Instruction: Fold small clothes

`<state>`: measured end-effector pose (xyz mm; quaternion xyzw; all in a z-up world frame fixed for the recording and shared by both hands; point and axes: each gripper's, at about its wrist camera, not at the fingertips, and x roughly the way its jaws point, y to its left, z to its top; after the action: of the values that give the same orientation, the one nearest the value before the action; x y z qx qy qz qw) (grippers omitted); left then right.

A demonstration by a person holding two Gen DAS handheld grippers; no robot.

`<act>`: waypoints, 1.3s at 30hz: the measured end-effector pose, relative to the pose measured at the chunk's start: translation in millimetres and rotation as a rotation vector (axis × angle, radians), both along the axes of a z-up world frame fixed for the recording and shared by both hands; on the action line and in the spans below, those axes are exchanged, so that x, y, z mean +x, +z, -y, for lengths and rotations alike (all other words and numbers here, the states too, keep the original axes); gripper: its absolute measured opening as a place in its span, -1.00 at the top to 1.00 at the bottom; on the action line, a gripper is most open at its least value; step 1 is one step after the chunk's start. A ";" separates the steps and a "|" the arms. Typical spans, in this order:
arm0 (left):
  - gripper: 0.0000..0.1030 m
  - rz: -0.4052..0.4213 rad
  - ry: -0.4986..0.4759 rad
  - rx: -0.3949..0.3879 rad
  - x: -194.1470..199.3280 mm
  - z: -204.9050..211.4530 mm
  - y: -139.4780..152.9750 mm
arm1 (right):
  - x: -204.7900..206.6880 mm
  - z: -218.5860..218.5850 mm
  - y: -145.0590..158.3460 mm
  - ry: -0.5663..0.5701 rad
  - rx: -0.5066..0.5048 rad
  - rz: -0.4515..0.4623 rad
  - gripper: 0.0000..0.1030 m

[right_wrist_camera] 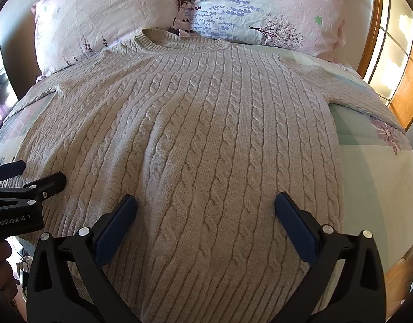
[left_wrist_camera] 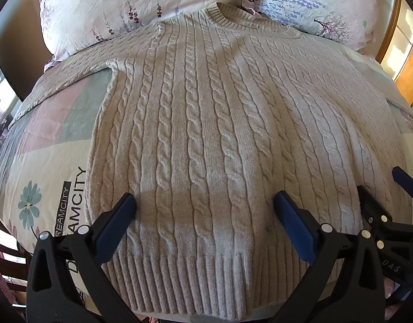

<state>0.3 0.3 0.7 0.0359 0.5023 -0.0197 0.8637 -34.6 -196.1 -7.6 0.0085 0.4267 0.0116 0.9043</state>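
Note:
A beige cable-knit sweater [left_wrist_camera: 206, 123] lies flat on the bed, neck toward the pillows, ribbed hem nearest me; it also fills the right wrist view [right_wrist_camera: 201, 134]. Its sleeves spread out to the left [left_wrist_camera: 69, 72] and right [right_wrist_camera: 360, 94]. My left gripper [left_wrist_camera: 205, 207] is open and empty, just above the hem on the sweater's left half. My right gripper [right_wrist_camera: 205, 207] is open and empty above the right half. Each gripper shows at the edge of the other's view: the right gripper [left_wrist_camera: 387, 188] and the left gripper [right_wrist_camera: 34, 175].
The bed cover [left_wrist_camera: 45, 167] has pastel blocks, flowers and printed lettering. Two floral pillows [left_wrist_camera: 131, 5] [right_wrist_camera: 263, 8] lie at the head. A wooden frame with panes [right_wrist_camera: 381, 53] stands at the right. Dark chair-like furniture [left_wrist_camera: 4, 255] is at the left.

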 end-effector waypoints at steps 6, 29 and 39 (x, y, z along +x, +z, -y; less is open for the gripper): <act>-0.97 0.001 0.001 0.000 -2.4 0.2 -0.5 | 1.0 0.8 -0.3 0.001 0.000 0.000 -0.97; -0.97 0.002 0.001 0.002 -3.0 0.5 0.2 | 0.8 0.6 -0.4 0.000 0.000 0.001 -0.97; -0.97 0.003 0.001 0.002 -3.5 0.4 0.2 | 0.6 0.8 -0.4 0.000 0.000 0.001 -0.97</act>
<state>-3.2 -0.1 1.0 0.0366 0.5012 -0.0186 0.8643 -34.1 -196.9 -8.0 0.0084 0.4262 0.0113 0.9045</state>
